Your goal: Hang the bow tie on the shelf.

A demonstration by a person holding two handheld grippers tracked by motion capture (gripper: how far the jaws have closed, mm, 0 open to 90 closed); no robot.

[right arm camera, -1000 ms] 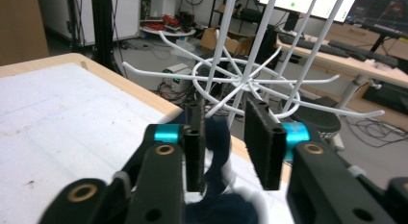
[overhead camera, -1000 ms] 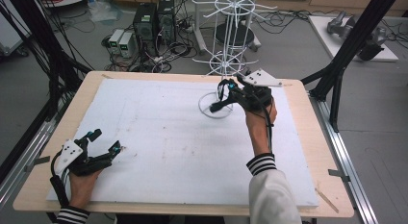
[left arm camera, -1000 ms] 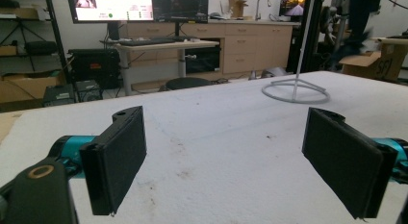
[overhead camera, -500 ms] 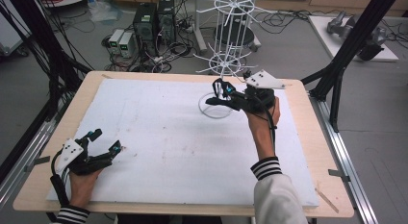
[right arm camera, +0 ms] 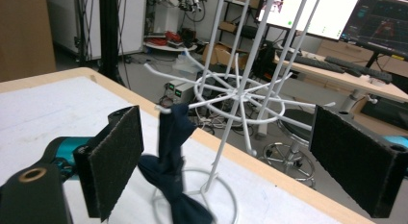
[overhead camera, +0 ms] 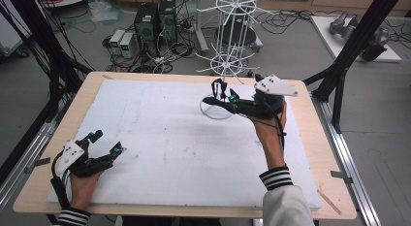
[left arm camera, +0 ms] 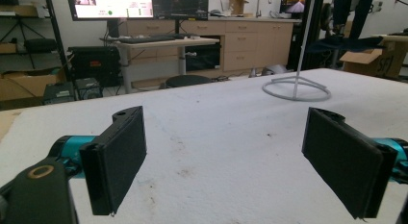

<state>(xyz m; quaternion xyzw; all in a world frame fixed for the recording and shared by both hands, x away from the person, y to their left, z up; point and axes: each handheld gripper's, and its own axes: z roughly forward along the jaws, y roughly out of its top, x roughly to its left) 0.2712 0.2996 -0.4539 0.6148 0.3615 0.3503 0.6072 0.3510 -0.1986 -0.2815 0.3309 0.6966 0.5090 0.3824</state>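
With the dark blue fabric bow tie (right arm camera: 173,171) hung on the white wire rack (right arm camera: 238,96), the right gripper (right arm camera: 240,161), jaws just opened wide and empty, should back away; the left gripper (left arm camera: 235,161) rests open and empty.

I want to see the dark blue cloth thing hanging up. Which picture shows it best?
The right gripper view: the dark blue cloth hangs close up from a prong of the white wire rack. The high view shows a small dark shape there by the right gripper. The left gripper view shows just the rack's base.

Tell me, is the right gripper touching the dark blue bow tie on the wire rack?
Apart. In the right gripper view, the right gripper has its jaws wide, having just opened, and the bow tie hangs from a wire rack arm, clear of both pads.
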